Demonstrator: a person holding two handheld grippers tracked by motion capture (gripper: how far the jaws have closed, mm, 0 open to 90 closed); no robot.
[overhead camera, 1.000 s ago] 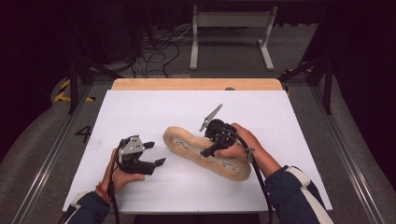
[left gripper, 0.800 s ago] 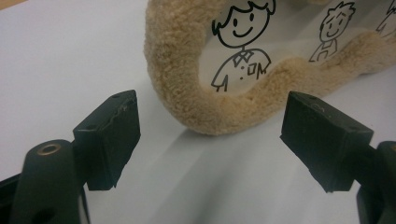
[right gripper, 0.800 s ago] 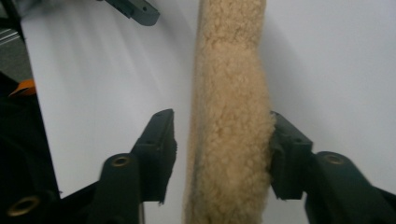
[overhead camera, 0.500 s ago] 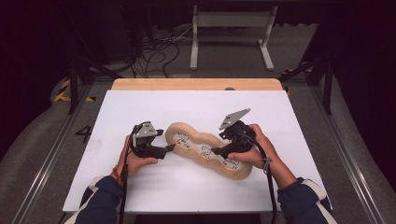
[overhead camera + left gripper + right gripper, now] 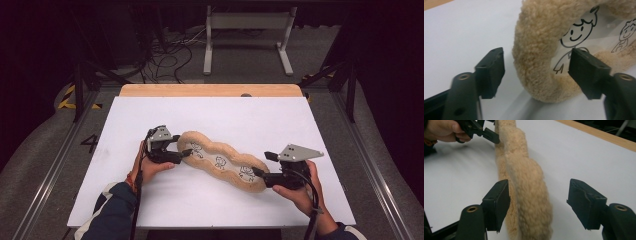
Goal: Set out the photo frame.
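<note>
So I've got the fuzzy tan pouch (image 5: 220,161) lying on a slant across the middle of the white table (image 5: 300,125), upper-left end to lower-right end, with little cartoon figures (image 5: 571,37) showing through its clear window; a claw sits at each end. The left gripper (image 5: 186,152) straddles the fleecy rim at the pouch's left end; its jaws have just been closing in, but in the left gripper view the pads (image 5: 491,70) aren't pressing yet, so I'd call it open with the rim between them. The right gripper (image 5: 256,172) has just been opening up; in the right gripper view the near end of the pouch (image 5: 529,195) sits between wide jaws, the left pad maybe brushing the fleece, hard to say from that angle.

What I'd do here: nudge both claws deeper so the pads land on the thick rim, not the slippery window; close the left first, then the right; squeeze evenly, since the fluff compresses and a shallow bite will probably slide off when both ends get lifted or pulled.
</note>
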